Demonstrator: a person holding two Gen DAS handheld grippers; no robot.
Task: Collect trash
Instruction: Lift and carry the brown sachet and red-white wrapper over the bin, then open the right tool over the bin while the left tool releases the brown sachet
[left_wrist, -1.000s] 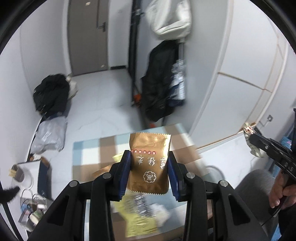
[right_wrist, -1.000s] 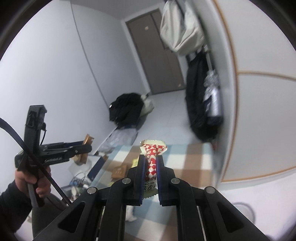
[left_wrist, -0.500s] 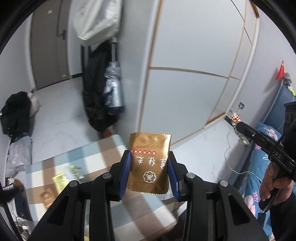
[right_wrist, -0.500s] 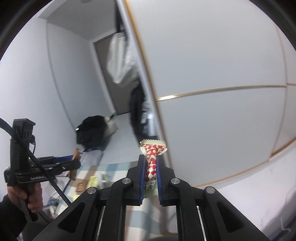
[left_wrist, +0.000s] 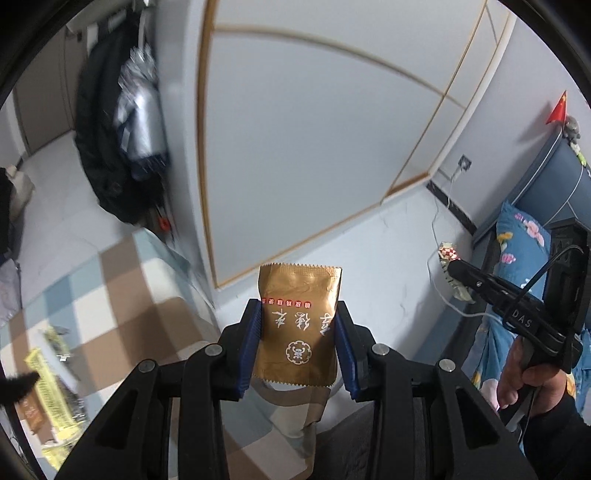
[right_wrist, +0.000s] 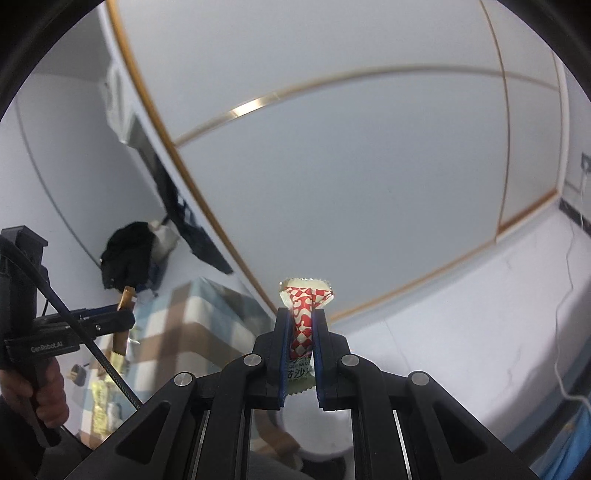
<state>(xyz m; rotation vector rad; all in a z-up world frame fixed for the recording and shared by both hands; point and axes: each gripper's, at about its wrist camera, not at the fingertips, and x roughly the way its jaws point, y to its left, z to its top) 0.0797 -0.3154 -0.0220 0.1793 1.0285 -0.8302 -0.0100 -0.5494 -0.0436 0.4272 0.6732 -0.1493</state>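
Note:
My left gripper (left_wrist: 299, 314) is shut on a gold-brown snack packet (left_wrist: 298, 325) held upright between its blue pads. My right gripper (right_wrist: 301, 317) is shut on a red-and-white checkered wrapper (right_wrist: 303, 321), pinched edge-on. The right gripper with its wrapper also shows in the left wrist view (left_wrist: 452, 266) at the right. The left gripper with its gold packet shows in the right wrist view (right_wrist: 123, 317) at the left. Both are held in the air beyond the right edge of a checkered table (left_wrist: 122, 295). More wrappers (left_wrist: 51, 384) lie on that table at the left.
A white round bin rim (right_wrist: 321, 443) shows low under my right gripper. White wardrobe panels (left_wrist: 314, 129) fill the view ahead. Dark coats (left_wrist: 118, 140) hang at the left. A blue floral bed (left_wrist: 517, 240) and a white cable (left_wrist: 436, 266) are at the right.
Both grippers have swung right, away from the table toward the wardrobe and floor, each still holding its wrapper. The table has slid to the left of both views.

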